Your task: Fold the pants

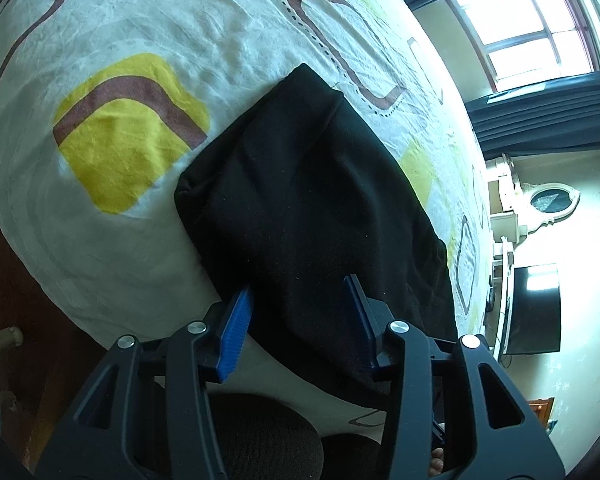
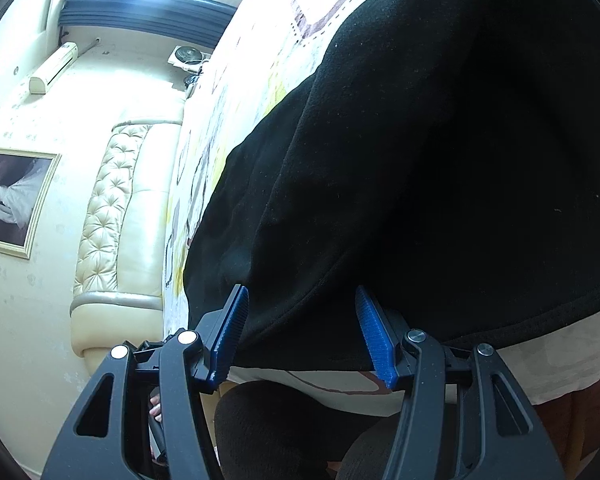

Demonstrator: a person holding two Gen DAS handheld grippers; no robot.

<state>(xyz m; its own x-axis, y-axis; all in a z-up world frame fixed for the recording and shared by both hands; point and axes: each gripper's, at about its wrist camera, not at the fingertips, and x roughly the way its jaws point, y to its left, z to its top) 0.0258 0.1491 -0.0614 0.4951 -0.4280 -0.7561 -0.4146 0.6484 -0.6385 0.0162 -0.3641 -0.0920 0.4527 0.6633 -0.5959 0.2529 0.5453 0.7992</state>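
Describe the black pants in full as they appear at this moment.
The black pants are soft, matte, knit-looking fabric, already folded into a compact oblong bundle with rounded edges. They lie flat on the patterned bedsheet, near the bed's closer edge. The left tool and right tool each straddle that edge; whether their pads press the cloth is unclear.

Your left gripper [image 1: 300,300] and right gripper [image 2: 300,312] both tilt downward, blue pads [image 1: 238,328] standing apart, nothing pinched between either pair.

The black pants [image 1: 308,200] lie folded into a thick, rumpled stack near the patterned bedsheet's [image 1: 140,40] edge.
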